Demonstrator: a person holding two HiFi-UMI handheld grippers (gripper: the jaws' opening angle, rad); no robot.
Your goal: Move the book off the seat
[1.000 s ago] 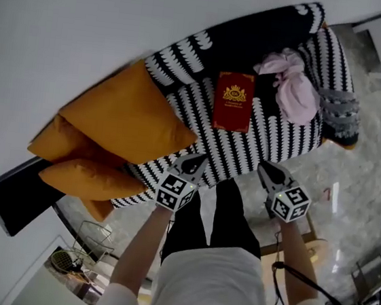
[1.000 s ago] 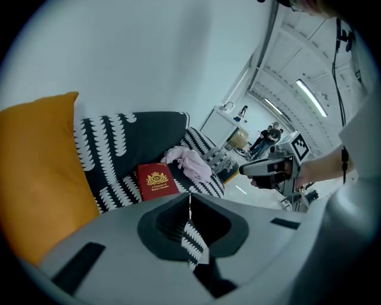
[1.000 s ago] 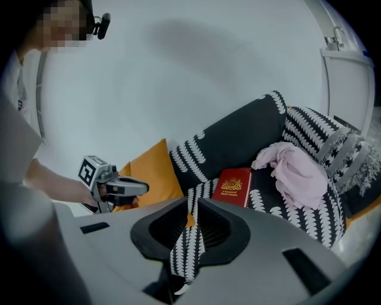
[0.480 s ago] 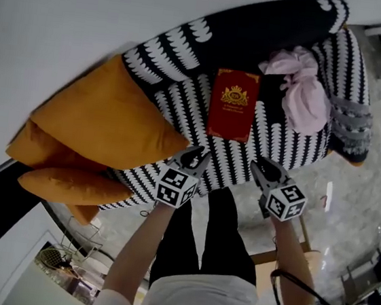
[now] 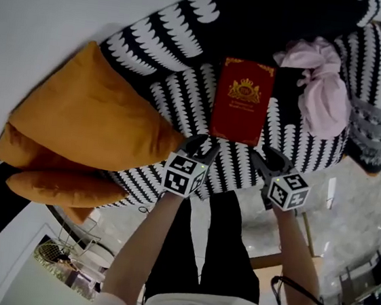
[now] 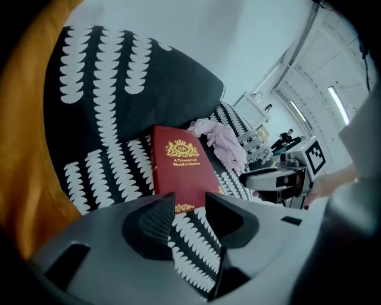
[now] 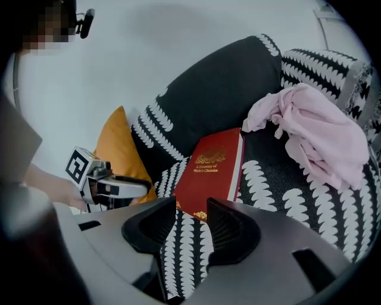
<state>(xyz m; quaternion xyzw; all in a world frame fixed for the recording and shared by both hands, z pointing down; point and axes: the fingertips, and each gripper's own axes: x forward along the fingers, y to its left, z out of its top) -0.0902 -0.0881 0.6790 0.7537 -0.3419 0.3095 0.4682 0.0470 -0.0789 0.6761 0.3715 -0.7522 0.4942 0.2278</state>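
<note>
Here, at the left, an orange cushion (image 5: 92,117) leans on the black-and-white patterned seat (image 5: 176,102). The left gripper (image 5: 201,146) hangs just short of the near edge of the book (image 5: 243,101). Its fingers (image 6: 156,221) stand partway apart, having just been opening, with nothing between them. The red book lies flat on the seat, cover up, beyond both grippers and between their lines. The right gripper (image 5: 266,158) matches it, fingers (image 7: 233,229) also just opened partway and empty. A pink cloth (image 5: 324,88) lies just beside the book's right edge.
</note>
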